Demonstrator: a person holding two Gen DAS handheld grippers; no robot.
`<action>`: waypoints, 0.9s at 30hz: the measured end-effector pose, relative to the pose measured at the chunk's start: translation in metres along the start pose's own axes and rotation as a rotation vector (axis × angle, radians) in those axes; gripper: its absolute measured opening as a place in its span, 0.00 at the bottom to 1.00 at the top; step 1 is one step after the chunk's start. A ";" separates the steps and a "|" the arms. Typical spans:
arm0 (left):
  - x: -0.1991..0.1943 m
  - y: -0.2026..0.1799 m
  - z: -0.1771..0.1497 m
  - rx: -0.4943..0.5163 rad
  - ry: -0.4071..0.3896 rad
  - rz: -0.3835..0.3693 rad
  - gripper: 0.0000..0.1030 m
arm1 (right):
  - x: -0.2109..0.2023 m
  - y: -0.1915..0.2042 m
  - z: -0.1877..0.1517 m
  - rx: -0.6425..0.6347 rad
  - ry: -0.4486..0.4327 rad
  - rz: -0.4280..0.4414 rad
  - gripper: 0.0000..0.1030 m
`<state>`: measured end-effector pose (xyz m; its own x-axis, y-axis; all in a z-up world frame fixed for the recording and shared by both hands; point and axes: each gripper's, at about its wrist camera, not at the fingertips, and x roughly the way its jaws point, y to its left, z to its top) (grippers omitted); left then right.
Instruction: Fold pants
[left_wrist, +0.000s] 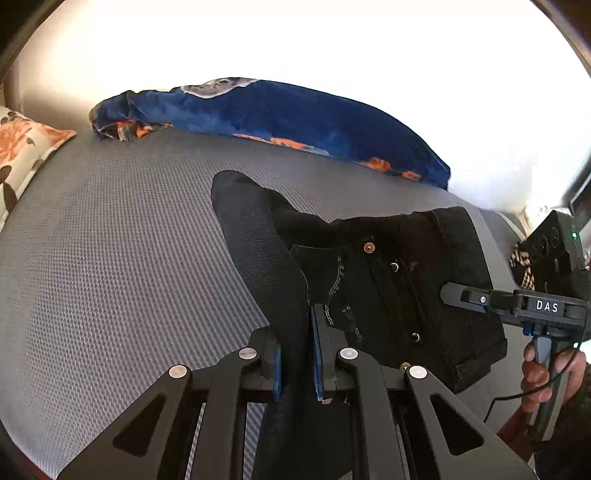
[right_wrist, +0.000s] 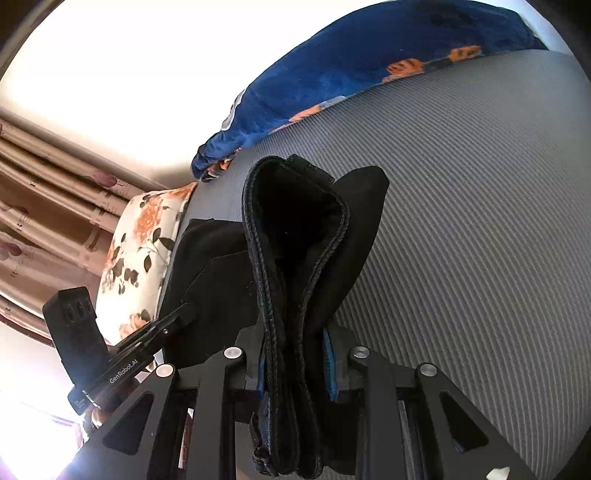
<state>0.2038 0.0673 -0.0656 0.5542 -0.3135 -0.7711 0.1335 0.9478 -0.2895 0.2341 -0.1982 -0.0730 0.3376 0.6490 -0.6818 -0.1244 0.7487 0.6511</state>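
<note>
Black denim pants (left_wrist: 388, 280) hang lifted over a grey bed (left_wrist: 110, 258), stretched between both grippers. My left gripper (left_wrist: 297, 354) is shut on a fold of the black fabric, the blue pads pressing it from both sides. The waistband side with metal buttons spreads to the right, toward my right gripper (left_wrist: 454, 293), held by a person's hand (left_wrist: 543, 373). In the right wrist view my right gripper (right_wrist: 295, 358) is shut on a thick bundle of waistband layers of the pants (right_wrist: 295, 236), which loops upright above the pads. The left gripper's body (right_wrist: 122, 365) shows at lower left.
A blue blanket with orange flowers (left_wrist: 277, 114) lies along the bed's far edge. A floral pillow (left_wrist: 22, 147) sits at the left end, also the floral pillow (right_wrist: 140, 251). Brown curtains (right_wrist: 44, 203) hang beyond it. Grey mattress (right_wrist: 480, 221) stretches to the right.
</note>
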 end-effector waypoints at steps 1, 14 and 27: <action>0.002 0.003 0.003 -0.003 0.000 0.001 0.13 | 0.004 0.002 0.006 -0.004 0.001 -0.001 0.22; 0.029 0.023 0.065 0.014 -0.004 0.026 0.13 | 0.032 0.000 0.060 -0.003 0.001 -0.007 0.22; 0.076 0.056 0.069 0.030 0.053 0.083 0.19 | 0.063 -0.037 0.077 0.037 -0.006 -0.106 0.24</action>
<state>0.3099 0.1001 -0.1015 0.5204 -0.2355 -0.8208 0.1135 0.9718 -0.2068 0.3317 -0.1953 -0.1140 0.3526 0.5659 -0.7453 -0.0531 0.8073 0.5878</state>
